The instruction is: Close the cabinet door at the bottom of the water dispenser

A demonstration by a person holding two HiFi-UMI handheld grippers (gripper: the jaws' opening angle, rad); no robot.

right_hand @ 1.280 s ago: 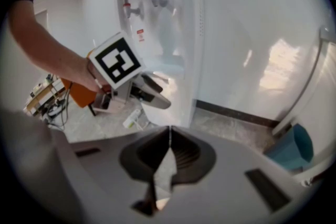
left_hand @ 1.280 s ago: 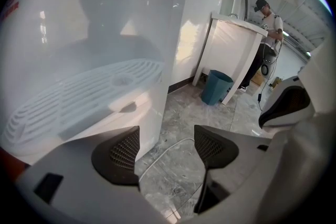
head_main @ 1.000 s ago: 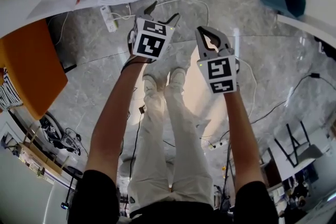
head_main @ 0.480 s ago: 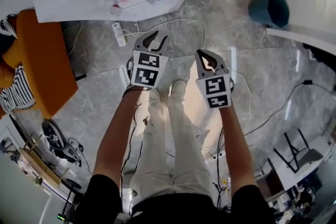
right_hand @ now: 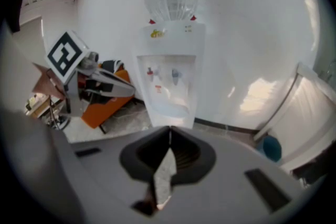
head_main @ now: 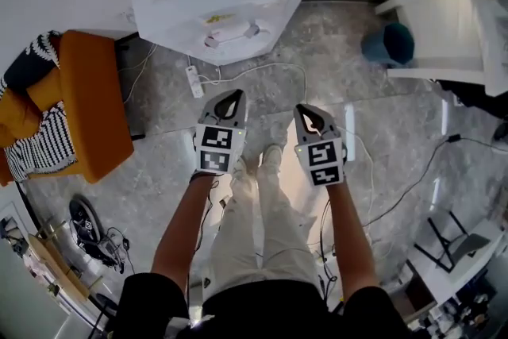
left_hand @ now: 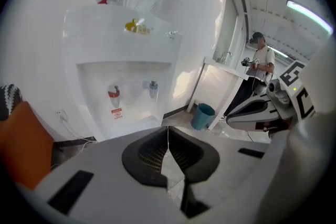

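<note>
The left tongs, jaws just closed on nothing, and the right tongs, clenched empty, hang over the floor facing the water dispenser.

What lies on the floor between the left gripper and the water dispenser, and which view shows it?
Head view: a white power strip and its white cable lie on the grey floor between the left gripper and the water dispenser.
</note>
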